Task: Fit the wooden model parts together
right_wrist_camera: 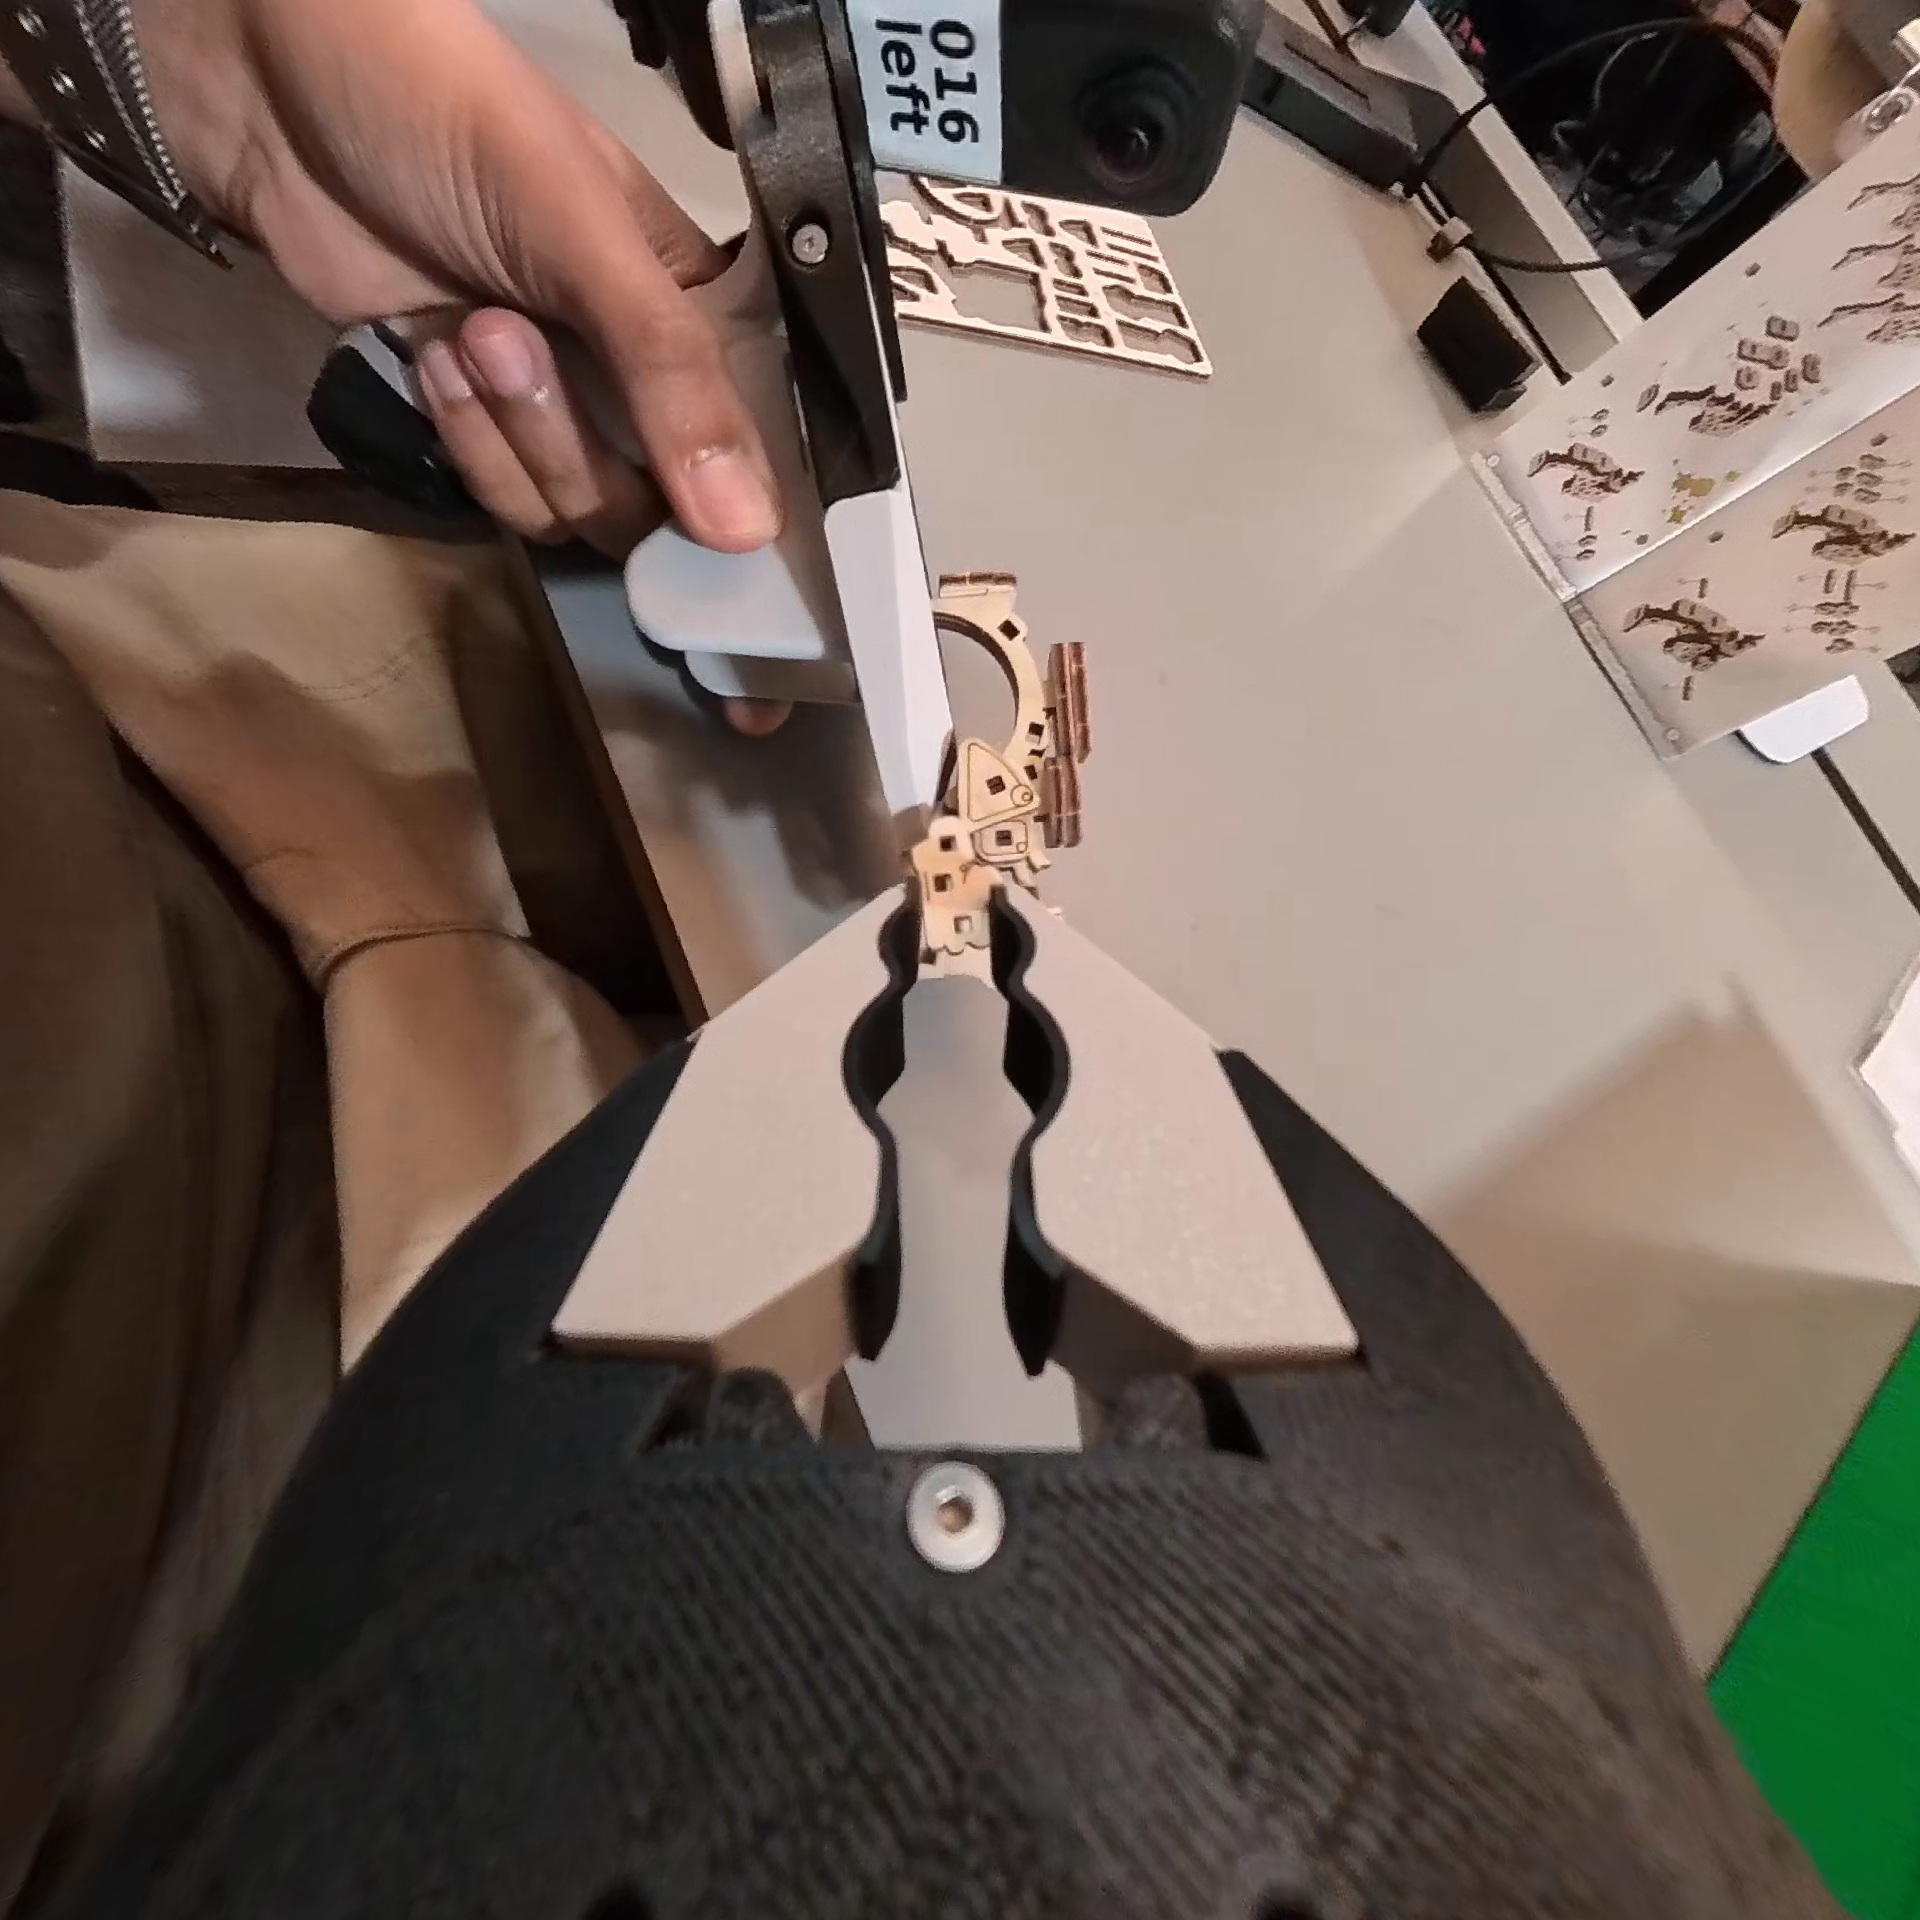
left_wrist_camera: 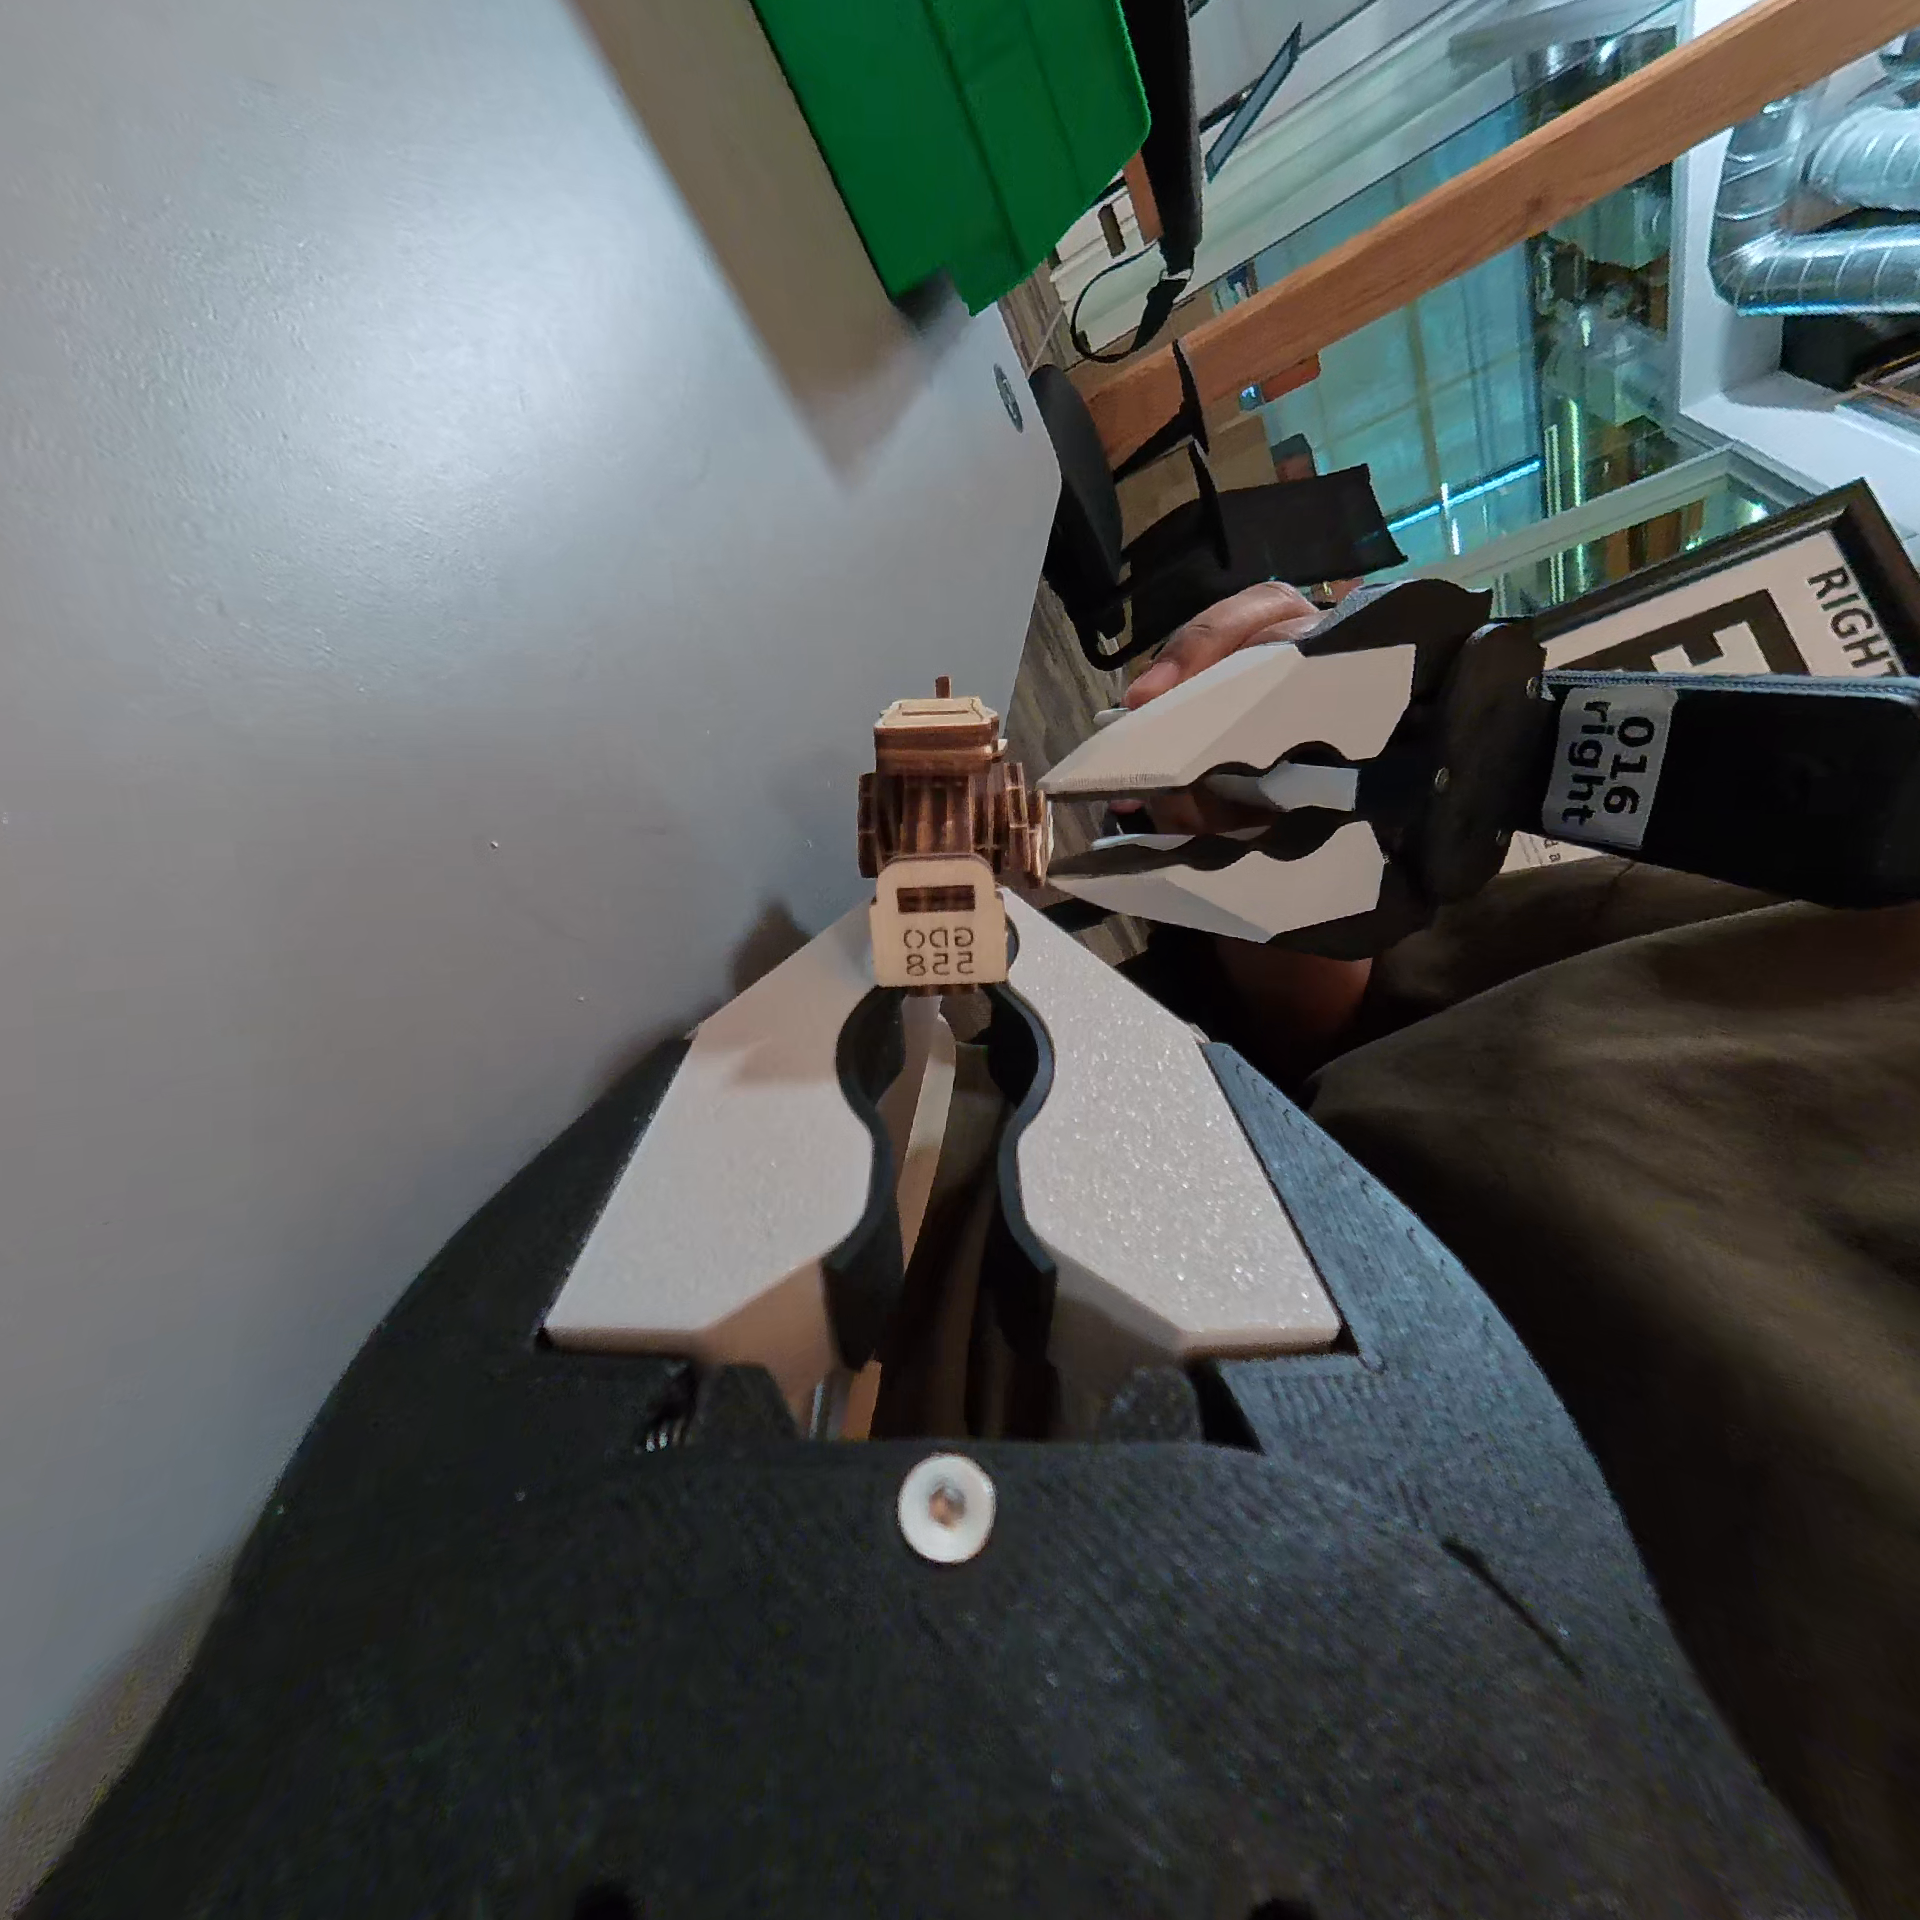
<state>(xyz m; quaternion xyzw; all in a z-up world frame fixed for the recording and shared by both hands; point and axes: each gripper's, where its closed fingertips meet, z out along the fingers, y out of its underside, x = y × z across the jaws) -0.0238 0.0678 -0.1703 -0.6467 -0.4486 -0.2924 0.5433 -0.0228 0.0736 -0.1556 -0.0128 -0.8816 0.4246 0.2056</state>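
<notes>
My left gripper (left_wrist_camera: 940, 971) is shut on the pale end plate of a partly built wooden model (left_wrist_camera: 935, 800) and holds it above the grey table (left_wrist_camera: 364, 520). My right gripper (left_wrist_camera: 1049, 831) comes in from the right, its tips touching the model's side. In the right wrist view, my right gripper (right_wrist_camera: 956, 920) is shut on a small pale wooden part (right_wrist_camera: 951, 894) pressed against the model (right_wrist_camera: 1023, 727), which has a ring and stacked brown wheels. The left gripper's finger (right_wrist_camera: 894, 644) reaches down from above onto the model, with a hand (right_wrist_camera: 468, 208) on its handle.
A punched-out wooden parts sheet (right_wrist_camera: 1049, 281) lies on the table (right_wrist_camera: 1351, 727) beyond the model. A picture instruction sheet (right_wrist_camera: 1714, 499) stands at the right. A green box (left_wrist_camera: 956, 135) sits at the table's far end. A person's trousers (right_wrist_camera: 156, 935) are to the left. Both grippers' tips are close together, under 4 cm apart.
</notes>
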